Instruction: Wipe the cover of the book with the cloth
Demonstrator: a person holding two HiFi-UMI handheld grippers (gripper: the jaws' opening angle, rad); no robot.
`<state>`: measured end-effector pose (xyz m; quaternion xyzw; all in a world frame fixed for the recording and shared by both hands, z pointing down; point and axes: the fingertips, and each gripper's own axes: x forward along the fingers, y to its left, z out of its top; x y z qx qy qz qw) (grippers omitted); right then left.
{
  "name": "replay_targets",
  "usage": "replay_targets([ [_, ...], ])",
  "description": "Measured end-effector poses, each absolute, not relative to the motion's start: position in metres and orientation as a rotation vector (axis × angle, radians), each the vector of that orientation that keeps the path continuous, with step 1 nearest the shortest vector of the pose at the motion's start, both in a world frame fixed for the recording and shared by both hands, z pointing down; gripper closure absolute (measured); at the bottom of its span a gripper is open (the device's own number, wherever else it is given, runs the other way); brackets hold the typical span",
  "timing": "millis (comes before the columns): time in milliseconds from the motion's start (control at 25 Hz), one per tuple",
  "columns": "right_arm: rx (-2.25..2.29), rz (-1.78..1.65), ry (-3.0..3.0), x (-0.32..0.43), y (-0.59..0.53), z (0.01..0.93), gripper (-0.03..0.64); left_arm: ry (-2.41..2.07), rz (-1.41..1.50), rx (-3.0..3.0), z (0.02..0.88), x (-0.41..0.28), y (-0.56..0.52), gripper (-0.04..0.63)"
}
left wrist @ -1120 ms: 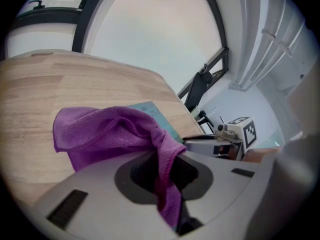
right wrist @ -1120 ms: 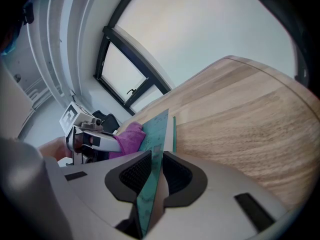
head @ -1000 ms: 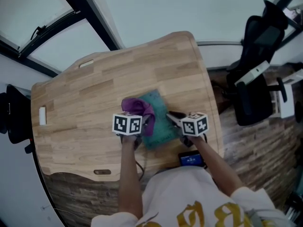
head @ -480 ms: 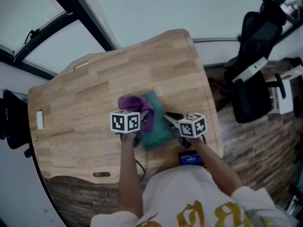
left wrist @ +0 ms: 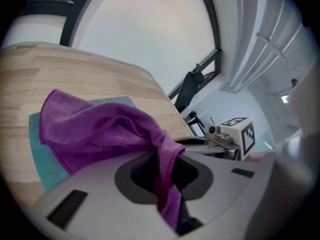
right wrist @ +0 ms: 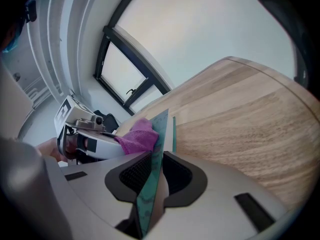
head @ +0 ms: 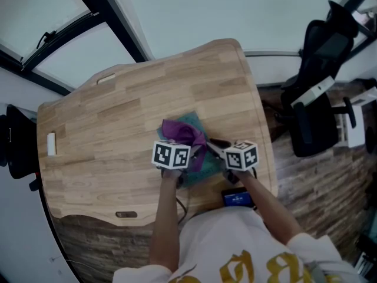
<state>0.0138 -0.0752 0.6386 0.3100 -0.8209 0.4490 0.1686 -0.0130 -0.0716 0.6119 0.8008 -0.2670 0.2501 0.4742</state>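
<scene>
A teal book (head: pixel 207 158) lies on the wooden table (head: pixel 118 128) near its front right. A purple cloth (head: pixel 185 135) rests bunched on the book's cover. My left gripper (head: pixel 189 158) is shut on the cloth (left wrist: pixel 107 129), and one fold hangs down between its jaws. My right gripper (head: pixel 217 148) is shut on the book's cover (right wrist: pixel 155 169), which stands on edge between its jaws. In the right gripper view the cloth (right wrist: pixel 137 136) and the left gripper (right wrist: pixel 82 129) show just beyond the book. The right gripper (left wrist: pixel 220 139) appears at the right of the left gripper view.
A black office chair (head: pixel 321 99) stands to the right of the table. A small white object (head: pixel 51 144) lies near the table's left edge. A blue-screened device (head: pixel 238 199) sits at the table's front edge by my right arm. Dark window frames (head: pixel 106 16) run behind the table.
My left gripper has slid the cloth to the right across the book's cover, closer to the right gripper. The right gripper has stayed where it was.
</scene>
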Motion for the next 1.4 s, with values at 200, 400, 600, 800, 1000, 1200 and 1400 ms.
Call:
replay_targets([
  [200,0.887,1.272,-2.336,0.015,-0.076,0.639,0.548,-0.637,0.608,1.950,0.612,-0.007,-0.053,0.546],
  [400,0.867,1.296,-2.339,0.014,-0.077,0.642,0.548,-0.602,0.613,1.956,0.612,-0.004,-0.032,0.546],
  [600,0.824,1.365,-2.326,0.013,-0.077,0.643,0.548,-0.604,0.619,1.982,0.612,-0.003,-0.021,0.546],
  [800,0.805,1.258,-2.328,0.016,-0.080,0.636,0.548,-0.690,0.536,2.023,0.602,-0.010,-0.026,0.546],
  [1000,0.960,1.016,-2.395,0.027,-0.085,0.611,0.548,-0.901,0.442,2.107,0.583,-0.029,-0.039,0.546],
  [1200,1.090,0.773,-2.443,0.030,-0.078,0.573,0.563,-1.090,0.336,2.220,0.543,-0.045,-0.047,0.546],
  [1400,1.192,0.473,-2.455,0.040,-0.060,0.527,0.597,-1.275,0.245,2.279,0.504,-0.061,-0.036,0.546],
])
